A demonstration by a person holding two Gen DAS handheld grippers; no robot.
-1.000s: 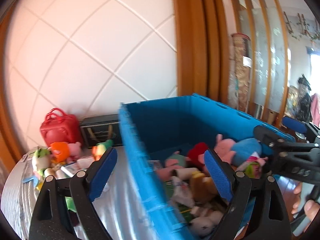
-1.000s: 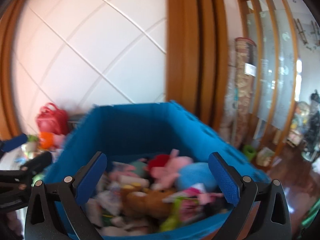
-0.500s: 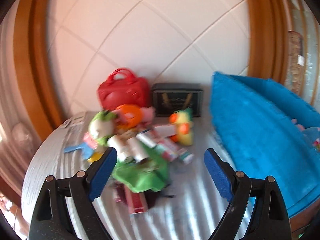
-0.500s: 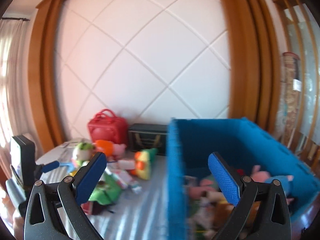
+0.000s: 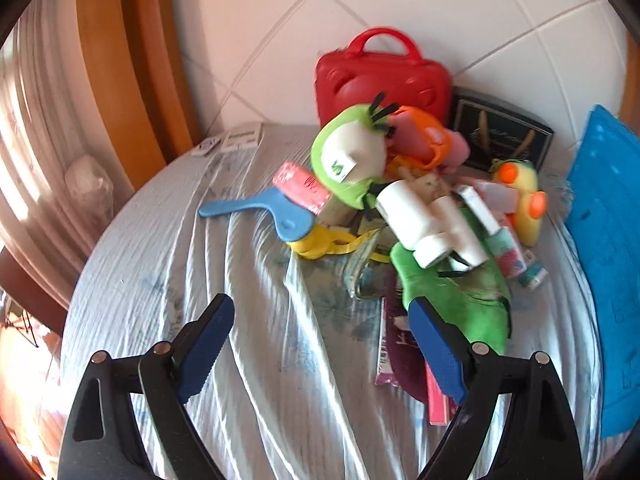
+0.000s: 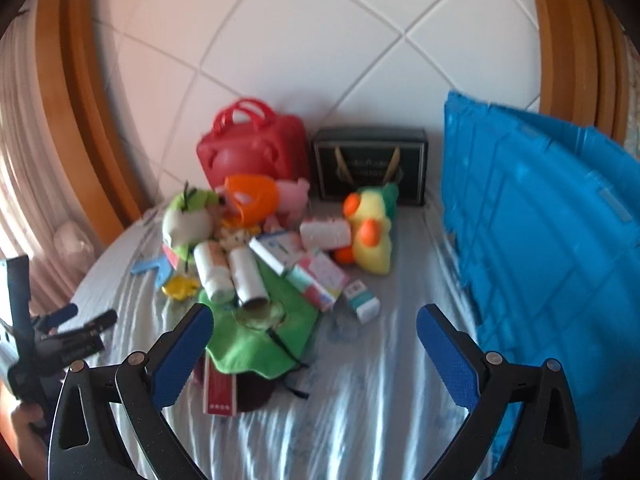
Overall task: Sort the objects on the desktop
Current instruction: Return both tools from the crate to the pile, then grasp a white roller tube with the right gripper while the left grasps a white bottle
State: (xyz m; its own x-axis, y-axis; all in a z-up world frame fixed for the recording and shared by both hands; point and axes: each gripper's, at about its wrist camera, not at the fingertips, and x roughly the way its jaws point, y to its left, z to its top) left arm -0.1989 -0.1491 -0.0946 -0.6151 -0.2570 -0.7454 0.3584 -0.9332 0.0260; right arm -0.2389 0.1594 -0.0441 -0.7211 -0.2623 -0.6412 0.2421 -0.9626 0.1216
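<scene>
Left wrist view: my left gripper (image 5: 320,344) hangs above the wrinkled pale cloth-covered round table (image 5: 168,280), its blue-padded fingers (image 5: 206,344) spread wide apart and holding nothing. Ahead of it lies the heap of objects to be sorted. At the near edge is a bright green fabric piece (image 5: 460,304), partly behind my right-hand pad, with two white cylindrical tubes (image 5: 416,220) lying across its far end. A green-and-white round plush head (image 5: 348,156) sits behind the tubes, touching an orange plush toy (image 5: 420,140). A flat blue plastic paddle-shaped piece (image 5: 260,212) lies to the left of the heap, beside a yellow plastic item (image 5: 324,242). A red hard-shell handbag with a loop handle (image 5: 380,80) stands upright against the white tiled wall (image 5: 440,8), and a dark rectangular gift box (image 5: 500,136) stands just beside it. A yellow duck plush with orange beak (image 5: 520,204) lies near the blue plastic crate (image 5: 608,260), which occupies the right edge. Right wrist view: my right gripper (image 6: 316,354) is likewise held with fingers (image 6: 448,360) apart and empty, above the cloth near the green fabric. Several small white and pink cartons (image 6: 316,268) lie between the tubes and the duck. The heap is blurred; finer labels cannot be read.
</scene>
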